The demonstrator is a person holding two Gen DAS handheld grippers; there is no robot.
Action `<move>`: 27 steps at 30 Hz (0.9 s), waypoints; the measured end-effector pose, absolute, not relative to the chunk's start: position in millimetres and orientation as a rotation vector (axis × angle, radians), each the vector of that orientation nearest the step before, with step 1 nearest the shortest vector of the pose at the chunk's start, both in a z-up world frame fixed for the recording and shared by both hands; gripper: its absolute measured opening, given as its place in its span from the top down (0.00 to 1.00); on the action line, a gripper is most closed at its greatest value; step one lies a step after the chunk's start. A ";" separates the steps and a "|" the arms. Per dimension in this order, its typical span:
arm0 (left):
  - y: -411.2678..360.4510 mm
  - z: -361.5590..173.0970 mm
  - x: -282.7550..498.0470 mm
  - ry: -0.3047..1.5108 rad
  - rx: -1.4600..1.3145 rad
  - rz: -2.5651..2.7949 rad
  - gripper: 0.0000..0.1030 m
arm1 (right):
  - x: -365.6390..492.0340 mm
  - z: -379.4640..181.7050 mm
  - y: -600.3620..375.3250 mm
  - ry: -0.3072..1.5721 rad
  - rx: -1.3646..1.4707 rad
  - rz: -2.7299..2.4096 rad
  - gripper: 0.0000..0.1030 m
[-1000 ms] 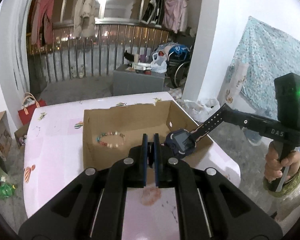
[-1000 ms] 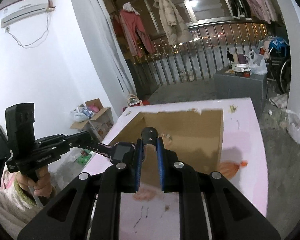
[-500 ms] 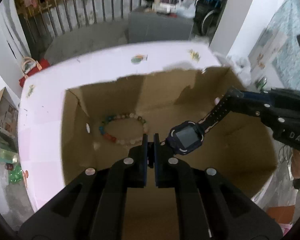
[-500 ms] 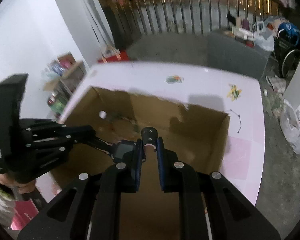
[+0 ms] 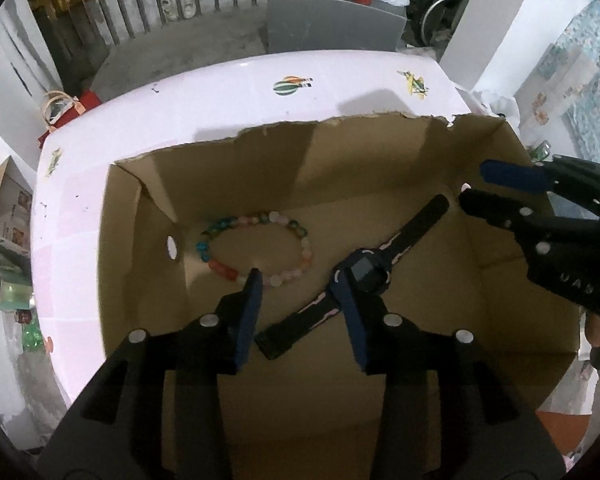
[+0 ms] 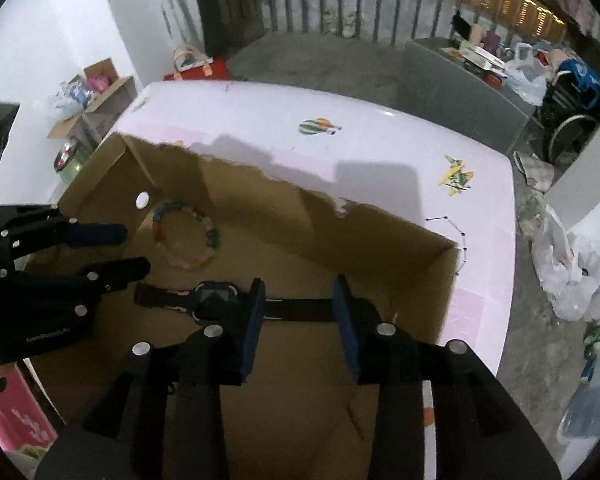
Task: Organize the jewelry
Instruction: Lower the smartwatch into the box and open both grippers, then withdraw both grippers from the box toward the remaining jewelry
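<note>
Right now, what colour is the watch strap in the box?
Black, with pinkish edging near the case; the watch shows best in the left wrist view.

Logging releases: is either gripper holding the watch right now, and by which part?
Nothing is held. Both the left gripper and right gripper are open; the watch lies in the cardboard box.

A dark watch [image 5: 366,276] lay flat on the cardboard box [image 5: 140,280] floor, strap stretched out diagonally; just beside it — apart — a bead bracelet [image 5: 256,248] (pastel, multicoloured) formed a ring.
</note>
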State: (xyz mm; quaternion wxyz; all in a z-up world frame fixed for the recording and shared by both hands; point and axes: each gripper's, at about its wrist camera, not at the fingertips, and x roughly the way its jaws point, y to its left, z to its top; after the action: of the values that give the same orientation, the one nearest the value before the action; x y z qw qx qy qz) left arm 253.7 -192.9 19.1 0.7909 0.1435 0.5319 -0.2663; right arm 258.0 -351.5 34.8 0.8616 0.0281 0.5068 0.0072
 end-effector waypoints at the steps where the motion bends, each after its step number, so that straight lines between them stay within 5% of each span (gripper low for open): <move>1: -192.1 20.5 253.3 1.137 0.306 -0.572 0.63 | 255.2 38.3 -354.2 1.044 0.070 0.018 0.64; 17: -120.1 116.9 153.3 0.666 0.228 -0.657 0.43 | 138.8 108.8 -362.6 0.720 0.124 0.022 0.52; 27: -44.5 111.7 71.9 0.516 0.154 -0.700 0.34 | 30.6 92.9 -340.7 0.601 0.133 0.056 0.52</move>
State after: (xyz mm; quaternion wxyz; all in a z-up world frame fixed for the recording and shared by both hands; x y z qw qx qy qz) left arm 71.9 -44.5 111.7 0.9041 0.0747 0.2495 -0.3389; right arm 30.6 -340.7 92.9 0.9526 0.0655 0.2957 0.0276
